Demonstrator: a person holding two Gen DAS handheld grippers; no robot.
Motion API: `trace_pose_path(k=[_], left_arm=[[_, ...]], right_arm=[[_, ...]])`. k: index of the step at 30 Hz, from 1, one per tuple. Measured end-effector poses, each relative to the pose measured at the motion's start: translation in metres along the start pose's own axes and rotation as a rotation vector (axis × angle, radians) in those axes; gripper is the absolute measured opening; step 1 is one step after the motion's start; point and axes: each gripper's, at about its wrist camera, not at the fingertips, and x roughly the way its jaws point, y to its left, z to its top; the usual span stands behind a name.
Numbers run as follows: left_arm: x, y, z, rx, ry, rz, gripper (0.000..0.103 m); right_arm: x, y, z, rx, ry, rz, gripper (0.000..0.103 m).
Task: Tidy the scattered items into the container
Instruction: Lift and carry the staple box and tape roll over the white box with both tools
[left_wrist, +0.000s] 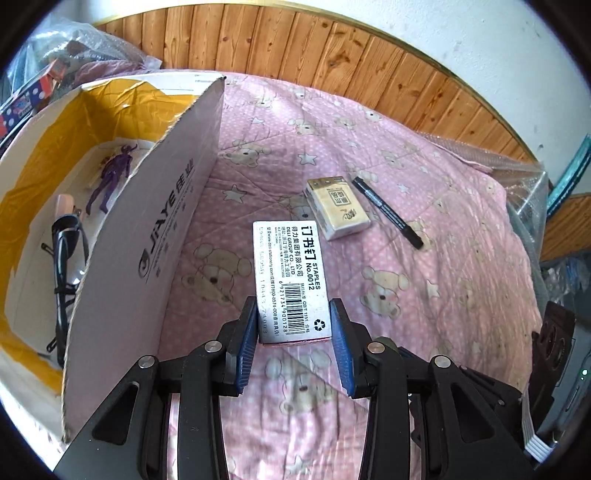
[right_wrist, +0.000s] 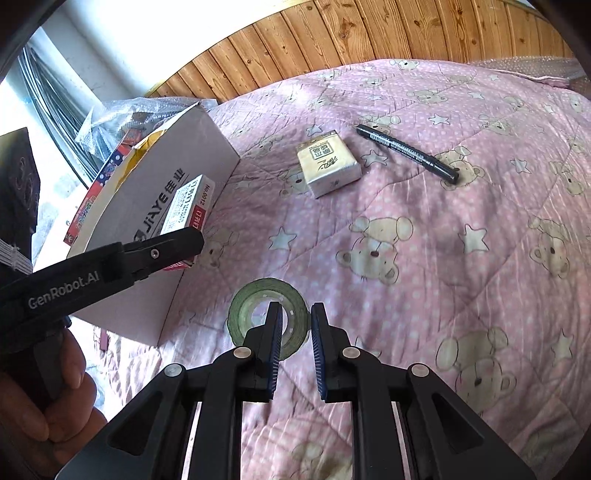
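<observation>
Cardboard container (left_wrist: 162, 206) stands at about nine o'clock in our left wrist view, on the pink bear-print quilt (left_wrist: 424, 266); its lower end runs out of frame, so we cannot see all of its floor. Inside we make out one purple figure (left_wrist: 112, 173), one black cable (left_wrist: 64, 266) and one pinkish object (left_wrist: 64, 201) too cut off to identify. Beyond its far wall lie plastic-wrapped things (left_wrist: 55, 74) we cannot make out clearly.

Our left gripper (left_wrist: 293, 314) clamps one staples box (left_wrist: 286, 273) by its near end, raised beside the container's outer wall. In the right wrist view that box (right_wrist: 186, 210) shows at nine o'clock, partly hidden behind the gripper finger (right_wrist: 162, 251), with the hand (right_wrist: 48, 398) at the lower edge.

Our right gripper (right_wrist: 295, 321) is closed on one green tape roll (right_wrist: 255, 306), one finger passing through its hole; the roll's near side is hidden.

Loose on the quilt toward twelve o'clock: one tissue pack (right_wrist: 327, 162) and one black marker (right_wrist: 406, 151).
</observation>
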Motion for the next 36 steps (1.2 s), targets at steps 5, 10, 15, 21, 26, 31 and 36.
trace_pose_path(k=[5,10,15,21,26,31,36], left_arm=[[-0.021,0.004,-0.014,-0.006,-0.017,-0.024,0.039],[-0.042,0.005,-0.027,0.003,-0.041,-0.053,0.039],[-0.064,0.006,-0.036,-0.001,-0.075,-0.086,0.039],[-0.093,0.007,-0.052,0.005,-0.111,-0.120,0.039],[-0.122,0.019,-0.059,-0.011,-0.164,-0.121,0.039],[-0.149,0.044,-0.056,-0.060,-0.225,-0.117,0.039],[-0.158,0.057,-0.055,-0.080,-0.244,-0.136,0.039]], right_arm=[[-0.015,0.013,-0.013,-0.013,-0.009,-0.016,0.017],[-0.024,0.021,-0.025,-0.015,-0.007,-0.029,0.017],[-0.034,0.030,-0.035,-0.031,-0.010,-0.039,0.017],[-0.045,0.032,-0.044,-0.031,0.005,-0.046,0.017],[-0.050,0.034,-0.046,-0.045,0.031,-0.055,0.017],[-0.055,0.045,-0.039,-0.058,0.034,-0.051,0.017],[-0.063,0.067,-0.034,-0.078,0.009,-0.036,0.017]])
